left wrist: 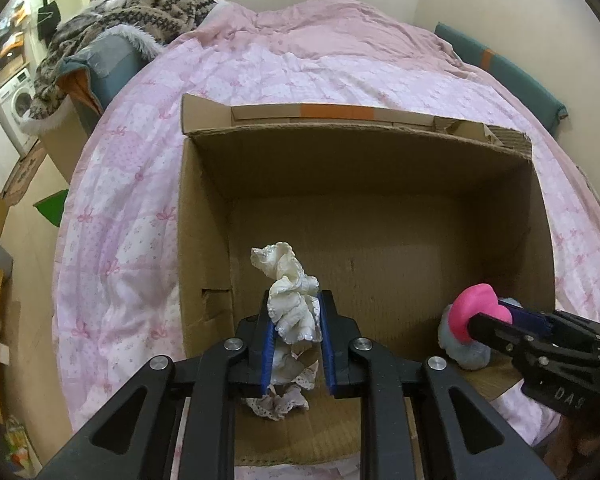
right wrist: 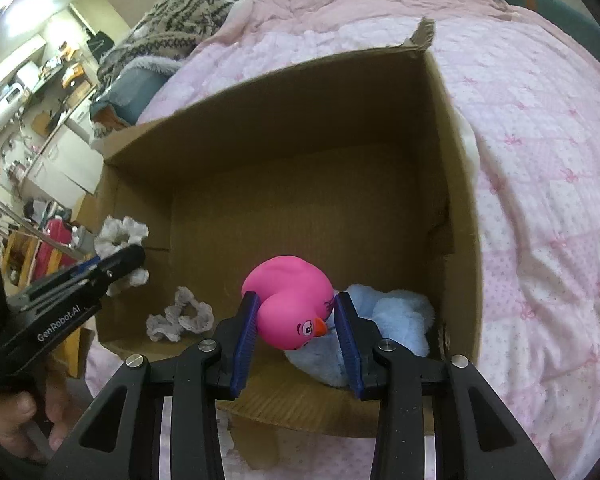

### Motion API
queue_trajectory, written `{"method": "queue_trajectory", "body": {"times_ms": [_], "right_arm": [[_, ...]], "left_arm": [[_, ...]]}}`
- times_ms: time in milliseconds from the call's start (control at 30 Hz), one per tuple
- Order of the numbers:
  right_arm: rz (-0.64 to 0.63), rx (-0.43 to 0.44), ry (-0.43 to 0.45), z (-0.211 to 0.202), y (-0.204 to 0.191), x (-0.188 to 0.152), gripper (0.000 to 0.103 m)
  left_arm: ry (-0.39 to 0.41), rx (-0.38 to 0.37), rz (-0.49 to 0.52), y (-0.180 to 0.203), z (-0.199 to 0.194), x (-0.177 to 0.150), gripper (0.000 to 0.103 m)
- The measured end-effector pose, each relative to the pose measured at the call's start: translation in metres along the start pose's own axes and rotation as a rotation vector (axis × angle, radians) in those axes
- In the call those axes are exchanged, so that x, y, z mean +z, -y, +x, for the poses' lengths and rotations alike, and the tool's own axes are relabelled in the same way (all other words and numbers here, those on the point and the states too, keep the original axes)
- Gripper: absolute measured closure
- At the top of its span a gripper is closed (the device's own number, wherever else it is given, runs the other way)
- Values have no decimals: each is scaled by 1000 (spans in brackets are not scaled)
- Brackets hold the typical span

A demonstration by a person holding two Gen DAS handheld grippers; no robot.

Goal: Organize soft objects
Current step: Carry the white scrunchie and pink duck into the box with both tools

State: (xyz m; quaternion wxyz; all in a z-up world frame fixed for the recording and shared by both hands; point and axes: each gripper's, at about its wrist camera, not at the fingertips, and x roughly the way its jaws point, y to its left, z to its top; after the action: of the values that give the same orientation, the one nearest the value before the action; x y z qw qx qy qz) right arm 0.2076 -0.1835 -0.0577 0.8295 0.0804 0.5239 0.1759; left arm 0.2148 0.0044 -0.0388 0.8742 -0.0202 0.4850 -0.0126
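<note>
An open cardboard box [left wrist: 204, 216] [right wrist: 452, 168] lies on a pink quilted bed. My left gripper [left wrist: 296, 300] is shut on a bunched white frilly cloth [left wrist: 290, 298], held over the box's left side; the cloth also shows in the right wrist view [right wrist: 118, 234]. My right gripper [right wrist: 296, 300] is shut on a pink rubber duck [right wrist: 290, 302] [left wrist: 476, 308], low over the box's right side. Under the duck a light blue plush toy [right wrist: 396, 320] [left wrist: 466, 348] rests on the box floor. A second frilly grey-white cloth [right wrist: 180, 316] [left wrist: 276, 400] lies on the floor near the front.
The pink quilt [left wrist: 112, 216] [right wrist: 548, 200] surrounds the box. A patterned knit blanket [left wrist: 140, 4] is heaped at the bed's far left corner. A hand [right wrist: 16, 420] holds the left gripper [right wrist: 132, 258]. Room furniture and a washing machine [left wrist: 18, 106] stand at far left.
</note>
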Motion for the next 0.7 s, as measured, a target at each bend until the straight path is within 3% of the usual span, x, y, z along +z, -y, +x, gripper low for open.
{"method": "queue_trajectory", "body": {"times_ms": [467,700], "right_arm": [[-26,-23,-33,9,-5,-4,63],[-17,-25,-33,9,-4,-3,63]], "left_arm": [[-8,-6,4,7,8,-3,84],[-12,-1,25,10,8,-4,76]]}}
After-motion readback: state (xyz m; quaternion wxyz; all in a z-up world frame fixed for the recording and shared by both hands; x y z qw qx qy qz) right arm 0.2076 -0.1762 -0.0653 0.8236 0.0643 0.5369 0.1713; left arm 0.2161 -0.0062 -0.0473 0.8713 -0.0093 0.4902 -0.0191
